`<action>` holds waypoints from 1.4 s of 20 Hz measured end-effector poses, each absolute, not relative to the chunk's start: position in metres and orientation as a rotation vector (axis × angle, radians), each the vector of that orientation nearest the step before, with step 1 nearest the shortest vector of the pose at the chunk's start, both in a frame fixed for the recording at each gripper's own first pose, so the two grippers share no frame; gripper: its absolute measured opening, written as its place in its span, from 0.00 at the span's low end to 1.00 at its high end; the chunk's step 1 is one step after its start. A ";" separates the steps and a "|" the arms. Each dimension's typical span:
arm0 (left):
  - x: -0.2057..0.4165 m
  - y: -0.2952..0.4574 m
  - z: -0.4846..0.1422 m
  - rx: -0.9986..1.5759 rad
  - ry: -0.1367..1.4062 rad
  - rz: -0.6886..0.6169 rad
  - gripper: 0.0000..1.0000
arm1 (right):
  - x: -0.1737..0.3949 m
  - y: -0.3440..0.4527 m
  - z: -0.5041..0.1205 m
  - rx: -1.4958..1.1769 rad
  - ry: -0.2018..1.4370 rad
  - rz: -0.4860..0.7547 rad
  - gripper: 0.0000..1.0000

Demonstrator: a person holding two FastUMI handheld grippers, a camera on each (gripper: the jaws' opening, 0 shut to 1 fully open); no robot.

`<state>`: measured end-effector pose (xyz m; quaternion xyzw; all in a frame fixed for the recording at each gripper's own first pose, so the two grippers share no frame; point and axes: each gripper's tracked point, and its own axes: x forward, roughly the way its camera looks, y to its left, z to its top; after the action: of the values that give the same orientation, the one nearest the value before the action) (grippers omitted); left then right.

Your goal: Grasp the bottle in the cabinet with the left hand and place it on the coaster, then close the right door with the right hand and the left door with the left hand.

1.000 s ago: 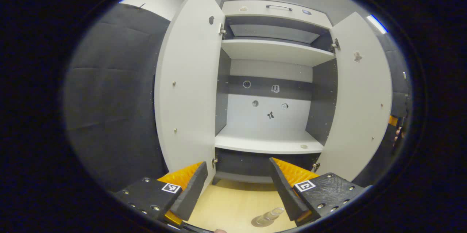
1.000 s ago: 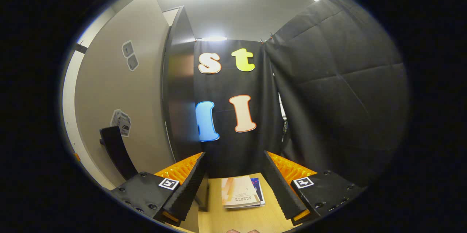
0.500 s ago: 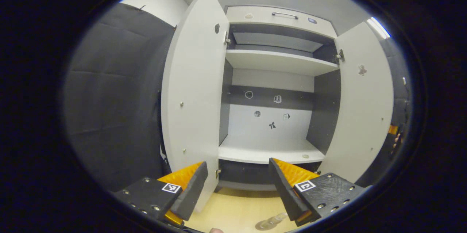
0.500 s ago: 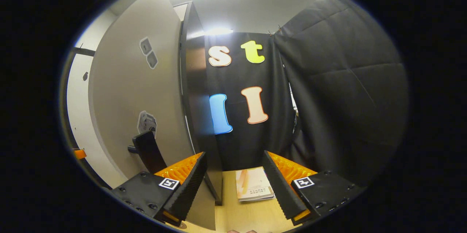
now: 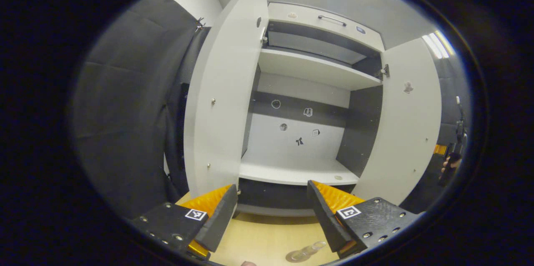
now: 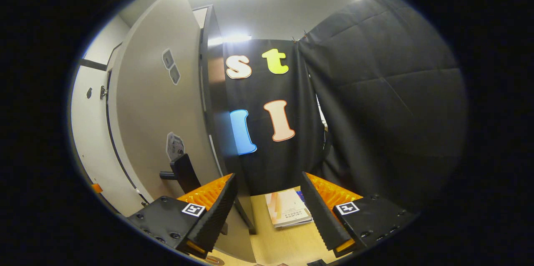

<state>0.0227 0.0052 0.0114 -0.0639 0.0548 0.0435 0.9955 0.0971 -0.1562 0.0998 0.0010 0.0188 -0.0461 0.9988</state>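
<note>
The cabinet [image 5: 311,91] stands with its left door [image 5: 223,103] and right door [image 5: 406,120] swung wide. In front of it, the clear bottle [image 5: 306,251] sits on the table [image 5: 267,241]. The left gripper [image 5: 272,216] and the right gripper [image 6: 267,209] have fingers spread apart, holding nothing. Books [image 6: 288,212] lie on the table beside the cabinet.

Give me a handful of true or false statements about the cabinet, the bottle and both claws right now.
1. Both cabinet doors stand open. True: the left door and right door are swung out.
2. The bottle is on the cabinet's lower shelf. False: the bottle stands on the wooden table.
3. The left claw is open and empty. True.
4. The right claw grips the door handle. False: it is open, the handle beside it.
5. Books lie on the table. True.
</note>
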 end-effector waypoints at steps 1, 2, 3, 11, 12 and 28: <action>0.022 0.007 0.010 -0.126 0.113 0.084 0.97 | 0.096 -0.153 0.100 -0.011 0.031 -0.098 0.98; 0.019 0.009 0.008 -0.126 0.114 0.080 0.97 | 0.095 -0.149 0.100 -0.024 0.030 -0.101 0.97; 0.018 0.011 0.008 -0.129 0.113 0.077 0.96 | 0.094 -0.145 0.100 -0.033 0.028 -0.101 0.97; 0.010 0.019 0.006 -0.125 0.103 0.031 0.97 | 0.092 -0.093 0.094 -0.031 0.033 -0.049 0.97; 0.008 0.021 0.005 -0.122 0.103 0.028 0.97 | 0.092 -0.085 0.091 -0.026 0.036 -0.039 0.97; -0.048 0.109 -0.003 -0.130 0.082 0.163 0.97 | 0.116 0.039 0.069 -0.009 0.094 0.111 0.98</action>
<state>-0.0477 0.1092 -0.0028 -0.0646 0.0411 0.0814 0.9937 0.1164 0.0392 0.0691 -0.0045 0.0470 0.0554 0.9973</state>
